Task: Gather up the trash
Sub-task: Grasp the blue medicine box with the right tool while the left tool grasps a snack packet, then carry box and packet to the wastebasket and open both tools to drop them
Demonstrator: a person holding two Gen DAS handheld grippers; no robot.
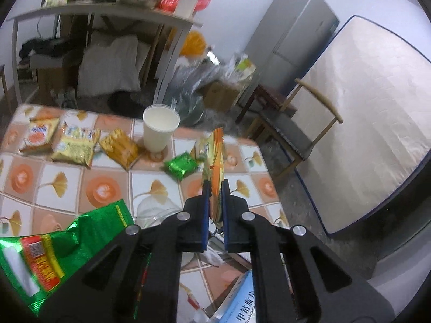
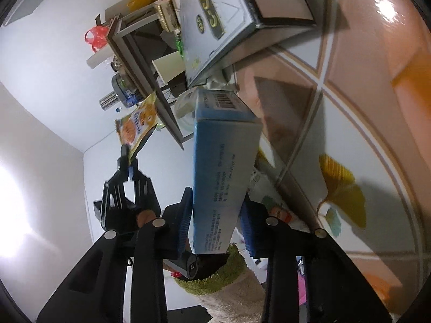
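My left gripper [image 1: 215, 188] is shut on an orange and yellow snack wrapper [image 1: 215, 158], which stands on edge above the tiled tablecloth [image 1: 107, 191]. The right wrist view shows the same left gripper [image 2: 128, 160] holding that wrapper [image 2: 138, 123] up in the air. My right gripper [image 2: 216, 204] is shut on a blue and white carton [image 2: 225, 161], one blue pad against each long side. More trash lies on the table: a small green packet [image 1: 180, 165], three yellow and orange snack packs [image 1: 76, 144], a white paper cup [image 1: 160, 129] and a big green foil bag [image 1: 54, 253].
A wooden chair [image 1: 293, 132] and a mattress [image 1: 371, 123] leaning on the wall stand right of the table, with a grey fridge [image 1: 291, 40] behind. A cluttered shelf [image 1: 107, 10] fills the back. A grey box with yellow lettering [image 2: 223, 13] lies beyond the carton.
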